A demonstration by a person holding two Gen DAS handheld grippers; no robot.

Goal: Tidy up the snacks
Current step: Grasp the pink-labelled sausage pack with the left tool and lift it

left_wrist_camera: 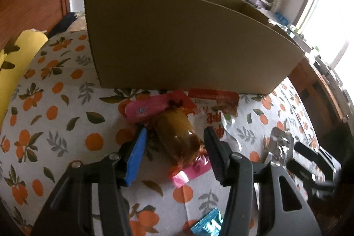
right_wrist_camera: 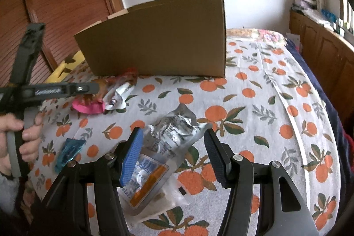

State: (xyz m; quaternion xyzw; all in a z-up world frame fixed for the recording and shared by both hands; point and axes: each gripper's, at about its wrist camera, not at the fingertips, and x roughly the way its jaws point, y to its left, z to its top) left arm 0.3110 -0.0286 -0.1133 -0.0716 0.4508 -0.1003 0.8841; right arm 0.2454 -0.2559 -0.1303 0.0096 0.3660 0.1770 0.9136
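Observation:
A tall brown cardboard box [left_wrist_camera: 188, 41] stands on the orange-print cloth; it also shows in the right wrist view [right_wrist_camera: 159, 37]. My left gripper [left_wrist_camera: 174, 136] is open, its jaws either side of a brown snack in a clear and pink wrapper [left_wrist_camera: 177, 136]. A red snack packet [left_wrist_camera: 212, 105] lies just beyond it, against the box. My right gripper [right_wrist_camera: 173, 136] is open around a silver foil snack pouch [right_wrist_camera: 174, 132]. A clear packet with an orange label [right_wrist_camera: 146, 183] lies under its left finger. The left gripper [right_wrist_camera: 66, 89] appears at the left of the right wrist view.
A small blue wrapped snack [right_wrist_camera: 68, 152] lies on the cloth near the hand, also in the left wrist view [left_wrist_camera: 208, 225]. A yellow cushion [left_wrist_camera: 20, 63] sits at the left. Wooden cabinets [right_wrist_camera: 320, 54] line the right side. A wooden door [right_wrist_camera: 62, 3] stands behind.

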